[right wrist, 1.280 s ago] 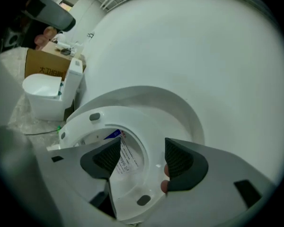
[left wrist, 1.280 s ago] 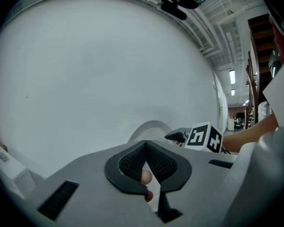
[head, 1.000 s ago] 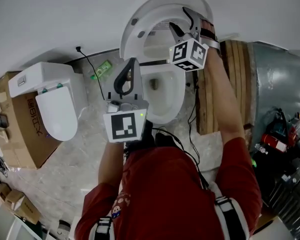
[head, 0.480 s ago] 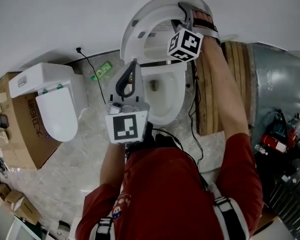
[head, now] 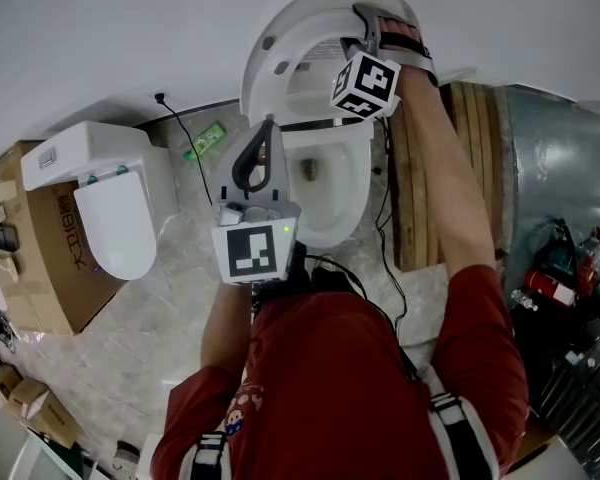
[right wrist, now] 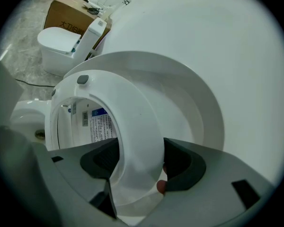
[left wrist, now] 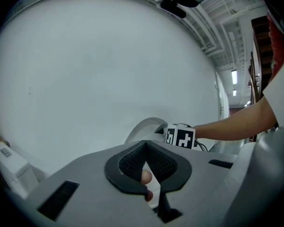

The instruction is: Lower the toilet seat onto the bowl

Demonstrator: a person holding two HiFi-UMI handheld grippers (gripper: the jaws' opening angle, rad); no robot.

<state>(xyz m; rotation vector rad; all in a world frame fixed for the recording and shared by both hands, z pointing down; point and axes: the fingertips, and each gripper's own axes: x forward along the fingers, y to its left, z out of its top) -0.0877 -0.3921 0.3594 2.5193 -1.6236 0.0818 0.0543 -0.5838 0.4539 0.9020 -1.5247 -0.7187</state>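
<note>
At the top of the raised seat [right wrist: 132, 122], pinched the ring between the pads of the right gripper [right wrist: 137, 167]. Had moved that gripper up and inward over the last second, from beside the ring to astride its rim. Held the left gripper [left wrist: 146, 167] pressed together on nothing, above the front of the bowl [head: 325, 234]. Left the seat upright, just before the lid [right wrist: 199, 103], well off the bowl. Judged the grasp made and the lowering not begun; called next for a slow pull forward and down.

A second white toilet [head: 115, 208] stands against a cardboard box [head: 35, 268], wooden planks [head: 420, 198] opposite.
</note>
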